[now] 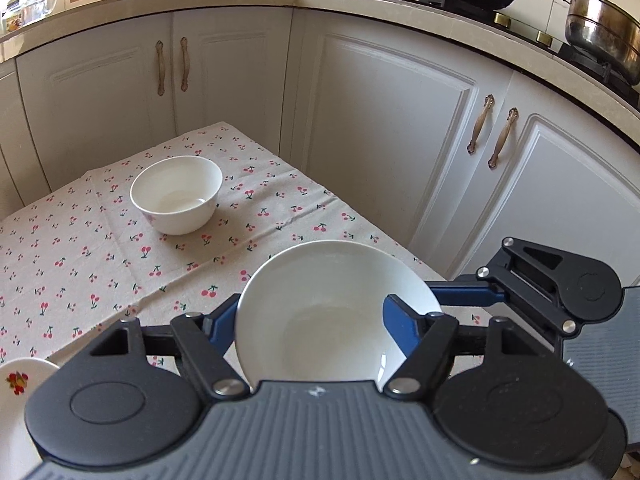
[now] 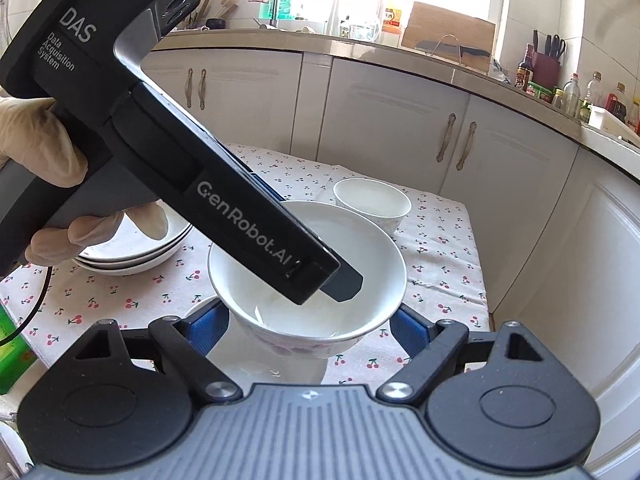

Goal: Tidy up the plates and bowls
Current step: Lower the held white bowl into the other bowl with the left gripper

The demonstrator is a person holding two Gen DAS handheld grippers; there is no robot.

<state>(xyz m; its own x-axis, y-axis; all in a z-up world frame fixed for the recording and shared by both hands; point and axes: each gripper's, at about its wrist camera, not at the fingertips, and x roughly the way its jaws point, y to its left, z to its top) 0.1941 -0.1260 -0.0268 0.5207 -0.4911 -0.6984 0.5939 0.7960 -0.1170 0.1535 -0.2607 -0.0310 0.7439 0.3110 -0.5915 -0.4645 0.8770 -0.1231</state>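
**Status: plates stacked, bowls not yet brought together**

**Left wrist view**
- The left gripper point(image 1: 312, 316) sits at the lower centre of the frame, over the near bowl point(image 1: 332, 320).
- One blue finger lies outside the rim on the left. The other lies over the inside of the bowl on the right.
- Whether the pads press on the wall cannot be determined from this view.
- The second bowl point(image 1: 176, 194) stands upright and empty on the cherry-print tablecloth point(image 1: 80, 260), at centre left and well apart from the near bowl.
- A flowered plate point(image 1: 16, 384) shows only as an edge at the lower left.

**Right wrist view**
- The right gripper point(image 2: 308, 328) has its jaws spread wide on either side of the near bowl at the lower centre. They appear clamped on its outer wall.
- A gloved hand point(image 2: 40, 152) at the left holds the left gripper, whose tip reaches into the same bowl.
- A stack of plates point(image 2: 132, 256) rests at centre left.
- The second bowl stands alone at the upper right of the table.

**Assessment**
- Plates: largely done, as they already form one stack.
- Bowls: pending. Nesting the near bowl with the second bowl is the likely remaining step.
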